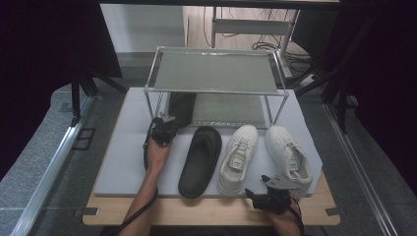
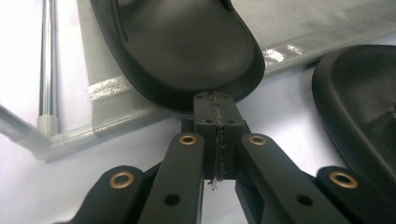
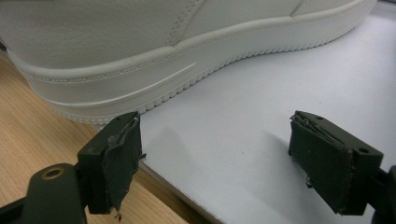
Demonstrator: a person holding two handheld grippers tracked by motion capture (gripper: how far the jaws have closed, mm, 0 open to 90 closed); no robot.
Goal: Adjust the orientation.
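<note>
Slipper one lies on the low shelf of the shoe rack, at the rack's left end, with its long way running from front to back. Your left gripper is right at the front edge of the rack. Its fingers are pressed together with nothing between them. In the left gripper view their tip sits right at the rounded end of that slipper, and I cannot tell if it touches. So the slipper lies straight ahead of your fingers, deeper into the rack. I think a push along its long way would slide it further in. The other slipper lies on the white mat in front of the rack, just to the right of your left hand, and it also points at the rack. Your left hand is the nearer one for it. Two white sneakers lie further right in front of the rack. Your right gripper is at the near edge of the worktop, far from the rack. Its fingers are spread wide and hold nothing. The heel of the right sneaker is just ahead of them and a bit to their left, so I think you would move that way first.
</note>
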